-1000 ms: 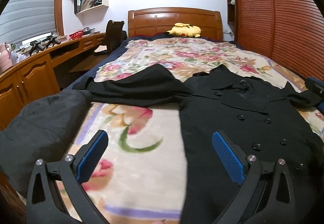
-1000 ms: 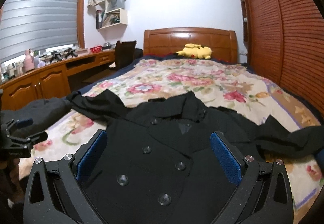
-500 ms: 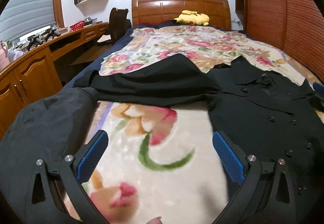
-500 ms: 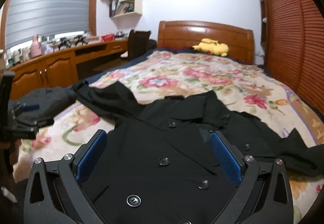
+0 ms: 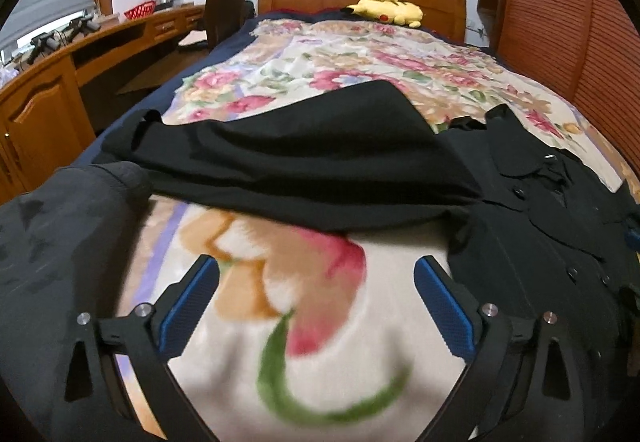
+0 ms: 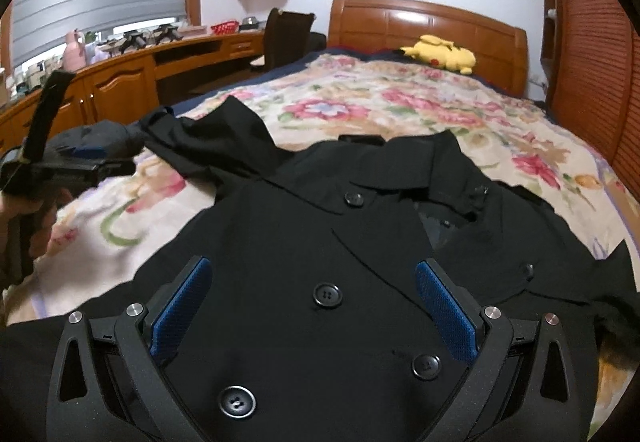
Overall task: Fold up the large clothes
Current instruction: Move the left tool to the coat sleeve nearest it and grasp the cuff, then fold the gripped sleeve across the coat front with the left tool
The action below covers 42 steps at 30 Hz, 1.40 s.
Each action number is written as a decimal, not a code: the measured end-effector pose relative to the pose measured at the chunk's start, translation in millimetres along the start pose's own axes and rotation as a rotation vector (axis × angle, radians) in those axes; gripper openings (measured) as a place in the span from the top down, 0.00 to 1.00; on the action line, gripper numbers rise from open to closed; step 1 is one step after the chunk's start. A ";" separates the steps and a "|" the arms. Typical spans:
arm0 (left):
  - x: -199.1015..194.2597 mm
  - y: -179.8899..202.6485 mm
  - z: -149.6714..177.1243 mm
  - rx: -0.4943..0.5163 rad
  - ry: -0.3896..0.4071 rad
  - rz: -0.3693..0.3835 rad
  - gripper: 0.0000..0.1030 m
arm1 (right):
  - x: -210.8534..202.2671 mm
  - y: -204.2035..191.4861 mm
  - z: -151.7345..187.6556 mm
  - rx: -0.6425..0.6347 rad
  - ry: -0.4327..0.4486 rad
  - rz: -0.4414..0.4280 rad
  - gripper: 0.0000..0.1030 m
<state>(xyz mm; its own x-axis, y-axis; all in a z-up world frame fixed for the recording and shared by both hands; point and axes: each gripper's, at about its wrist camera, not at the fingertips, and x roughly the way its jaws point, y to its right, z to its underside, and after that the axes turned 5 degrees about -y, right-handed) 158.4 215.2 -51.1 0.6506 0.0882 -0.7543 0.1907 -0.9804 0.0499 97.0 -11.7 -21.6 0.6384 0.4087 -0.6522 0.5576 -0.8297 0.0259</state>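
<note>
A black double-breasted coat with round black buttons [image 6: 360, 262] is shown spread front-up across the near part of a bed covered by a cream blanket printed with pink and orange flowers [image 5: 320, 302]. One long black sleeve [image 5: 300, 162] is extended sideways over the blanket towards the bed's edge; the collar [image 6: 420, 170] is directed towards the wooden headboard [image 6: 424, 22].

The left gripper [image 5: 316, 298], with blue-padded black fingers [image 5: 190, 306], is seen over bare blanket just short of the sleeve. Its jaws are set wide but have just been closing slightly; nothing is between them and no cloth is touched. A second dark grey garment [image 5: 60, 250] is heaped beside the left finger, at the bed's corner.

The right gripper [image 6: 314, 302] is presented above the coat's buttoned front, jaws spread wide. One button [image 6: 327, 295] is framed between the blue pads [image 6: 446, 310], yet no fabric is pinched; whether the fingertips rest on the cloth cannot be told. In the right wrist view the left gripper [image 6: 80, 162] is visible at the far left, held by a hand [image 6: 28, 218].

A yellow plush toy [image 6: 440, 52] is placed at the head of the bed. A curved wooden bench [image 6: 132, 70] and a dark chair [image 6: 286, 34] are seen along the left wall, a slatted wooden wardrobe [image 5: 568, 22] along the right.
</note>
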 end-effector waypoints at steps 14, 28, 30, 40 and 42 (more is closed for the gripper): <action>67.9 -9.7 -37.4 -0.070 -0.091 -0.018 0.17 | 18.4 0.6 9.6 -0.020 -0.061 -0.029 0.00; 101.9 -34.6 -48.7 -0.171 -0.138 -0.021 0.48 | 21.0 5.6 11.2 0.006 -0.068 -0.045 0.00; 103.4 -37.4 -50.6 -0.175 -0.136 -0.012 0.68 | 21.4 5.3 11.2 0.004 -0.070 -0.045 0.00; 52.5 0.3 -70.3 -0.045 -0.057 -0.008 1.00 | 19.3 4.5 11.5 0.004 -0.063 -0.039 0.00; 33.7 14.7 -75.4 -0.010 -0.025 -0.012 1.00 | 16.5 5.8 10.8 0.011 -0.059 -0.041 0.00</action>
<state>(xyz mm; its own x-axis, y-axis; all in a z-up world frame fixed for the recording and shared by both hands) 238.5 217.0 -26.4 0.6297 0.0954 -0.7709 0.2058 -0.9775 0.0471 105.0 -13.9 -40.4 0.5829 0.4195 -0.6959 0.5762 -0.8172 -0.0099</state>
